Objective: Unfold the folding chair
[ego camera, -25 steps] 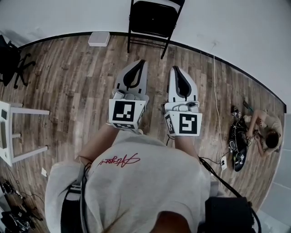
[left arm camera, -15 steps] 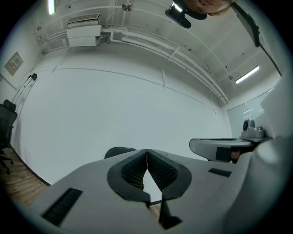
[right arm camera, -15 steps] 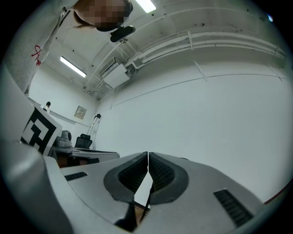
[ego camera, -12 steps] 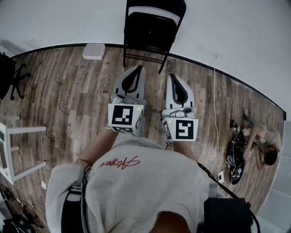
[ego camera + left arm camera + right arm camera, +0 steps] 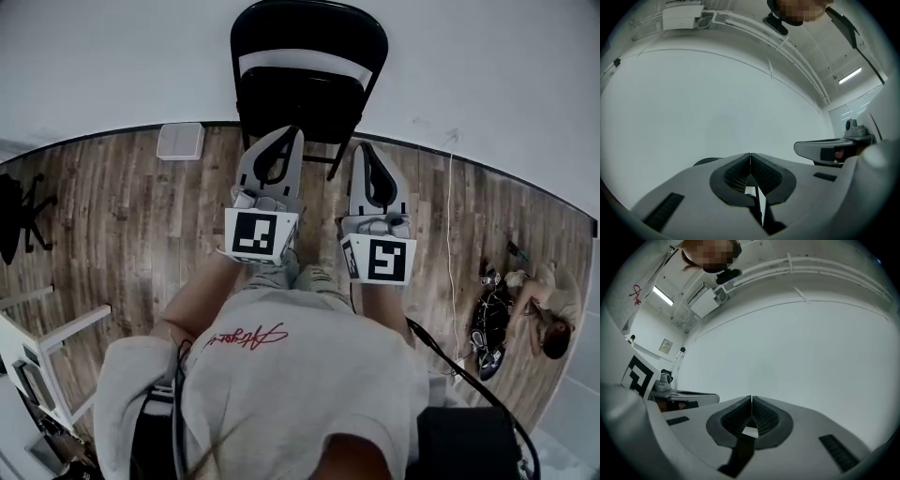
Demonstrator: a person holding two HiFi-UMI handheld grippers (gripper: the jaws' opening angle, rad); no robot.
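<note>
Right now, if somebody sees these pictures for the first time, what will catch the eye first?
The black folding chair stands against the white wall, top centre of the head view. Just before it the left claw and right claw point side by side, both shut and empty. At far right a person is on the wooden floor.

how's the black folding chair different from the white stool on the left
Colour: the folding chair is black, the white stool pale.
Shape: the folding chair has a rounded back; the white stool shows straight square bars.
Place: the folding chair stands at the wall, top centre of the head view; the white stool sits at the lower left edge, partly cut off.
Shared: both rest on the wood floor.
</note>
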